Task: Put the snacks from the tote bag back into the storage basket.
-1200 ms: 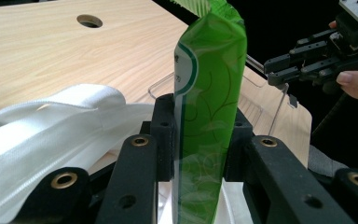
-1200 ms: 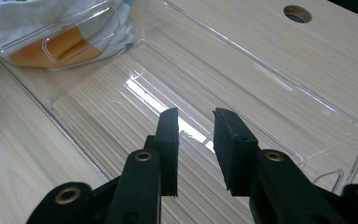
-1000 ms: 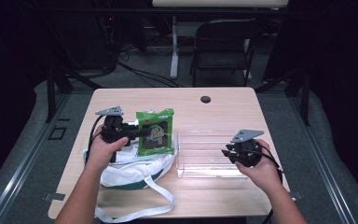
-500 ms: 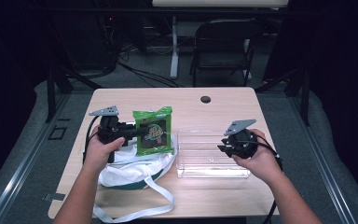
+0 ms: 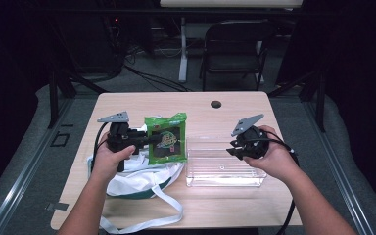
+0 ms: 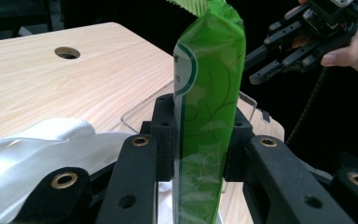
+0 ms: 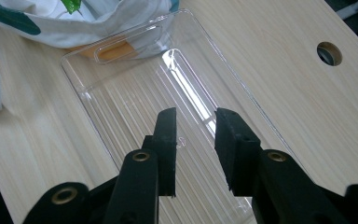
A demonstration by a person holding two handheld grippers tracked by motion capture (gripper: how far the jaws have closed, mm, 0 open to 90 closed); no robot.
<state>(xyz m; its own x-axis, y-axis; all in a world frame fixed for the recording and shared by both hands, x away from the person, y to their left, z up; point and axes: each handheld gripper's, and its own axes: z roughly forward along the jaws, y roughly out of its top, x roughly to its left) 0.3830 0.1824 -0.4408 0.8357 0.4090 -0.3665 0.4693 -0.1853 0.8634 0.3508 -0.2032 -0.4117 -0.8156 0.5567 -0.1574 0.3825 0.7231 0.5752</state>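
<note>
left gripper [image 5: 147, 138] holds green packet [image 5: 166, 138] upright between white bag [image 5: 137, 178] and clear tray [image 5: 223, 169].

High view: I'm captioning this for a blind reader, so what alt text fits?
A person's left tongs grip an upright green snack packet above a white cloth bag, while the open right tongs hover over an empty clear plastic tray on a wooden table.

My table [image 5: 127, 105] is light wood with a round cable hole [image 5: 216, 104] near its far edge. A clear plastic tray [image 5: 223, 169] lies on it, nearer to me than the hole. Just left of the tray rests a white cloth bag [image 5: 142, 178], its strap trailing toward my edge.
</note>
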